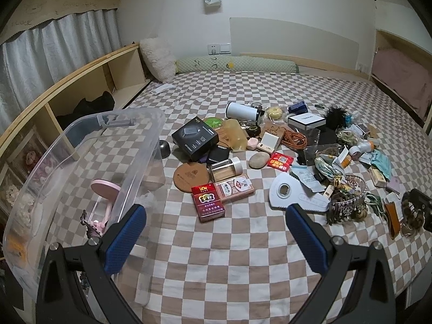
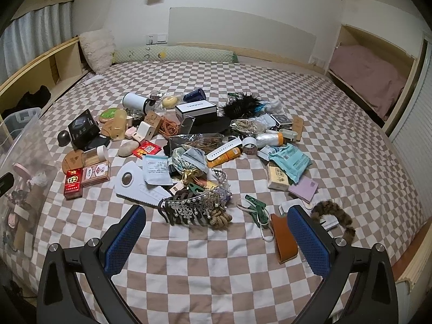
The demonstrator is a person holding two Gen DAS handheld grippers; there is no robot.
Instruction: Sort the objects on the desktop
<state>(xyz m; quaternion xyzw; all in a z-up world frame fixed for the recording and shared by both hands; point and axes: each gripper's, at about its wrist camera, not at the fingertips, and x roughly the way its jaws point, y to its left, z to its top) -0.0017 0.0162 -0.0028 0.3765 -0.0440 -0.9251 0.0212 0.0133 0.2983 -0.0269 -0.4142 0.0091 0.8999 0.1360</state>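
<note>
- Reading "CHANEL" on the white box [image 2: 196,108] amid my clutter.
- My left gripper [image 1: 216,217] is spread wide, holding nothing.
- My right gripper [image 2: 216,216] likewise gapes empty above the checkered bedspread [image 2: 205,270].

A bin [image 1: 81,145] stands at the left edge of the bed [image 1: 216,256], with a mirror [image 1: 105,189] inside it. To its right lies a cluttered heap. At the heap's near left, a cigarette pack [image 1: 208,202] lies just beside a card box [image 1: 235,188]; a coaster [image 1: 191,174] and a jar [image 1: 226,168] lie behind them, and a stone [image 1: 258,159] is right of the jar. Farther back, a box [image 1: 195,138] sits before a flask [image 1: 243,111]. A tiara [image 2: 199,202] lies at the heap's near edge, with a leather sleeve [image 2: 284,240] to its right. Pillows [image 1: 158,58] lie at the bed's far end, shelves [image 1: 81,91] along its left.
</note>
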